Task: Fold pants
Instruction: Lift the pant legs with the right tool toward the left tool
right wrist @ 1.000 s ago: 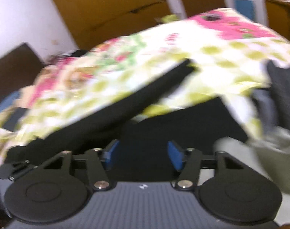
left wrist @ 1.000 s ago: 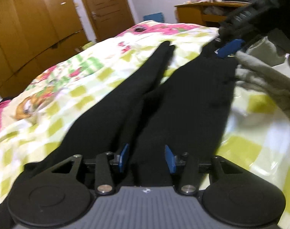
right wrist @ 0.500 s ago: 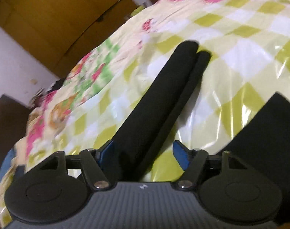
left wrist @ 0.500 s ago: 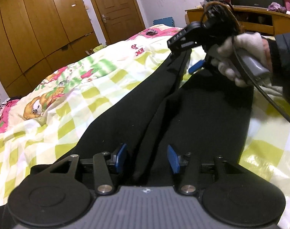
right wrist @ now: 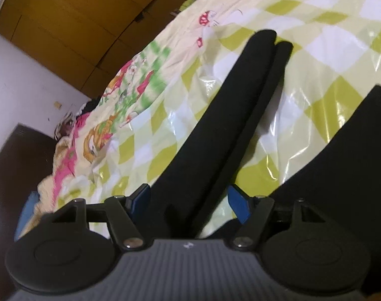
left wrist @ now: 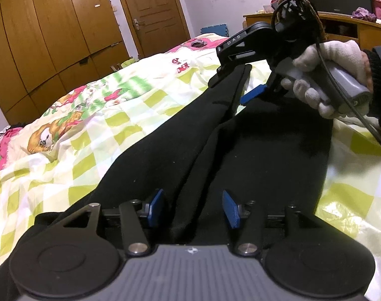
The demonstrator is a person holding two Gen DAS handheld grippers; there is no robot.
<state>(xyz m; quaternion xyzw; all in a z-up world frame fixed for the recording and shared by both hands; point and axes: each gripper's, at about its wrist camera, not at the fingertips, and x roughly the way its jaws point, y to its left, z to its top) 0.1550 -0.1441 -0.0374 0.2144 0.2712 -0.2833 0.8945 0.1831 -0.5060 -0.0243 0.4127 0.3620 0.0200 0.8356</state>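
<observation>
Wooden wardrobe (left wrist: 47, 50) along the left wall, closed door (left wrist: 153, 12) beside it. Bed covered by a checked yellow-green quilt (left wrist: 90, 130) with cartoon prints.

Black pants (left wrist: 253, 145) lie flat on the quilt, waist end near, both legs laid together and running away toward the far end of the bed.

Left gripper (left wrist: 193, 208): low over the waist end, jaws opening, blue pads apart. A raised ridge of the black cloth sits between them; pads do not press on it.

Right gripper (right wrist: 188, 202): further along, over the legs. Jaws wide apart, straddling the doubled legs; no visible pinch on the cloth. From the left camera it is held in a white-gloved hand (left wrist: 325, 75), dark sleeve behind, cable trailing off to the right.
</observation>
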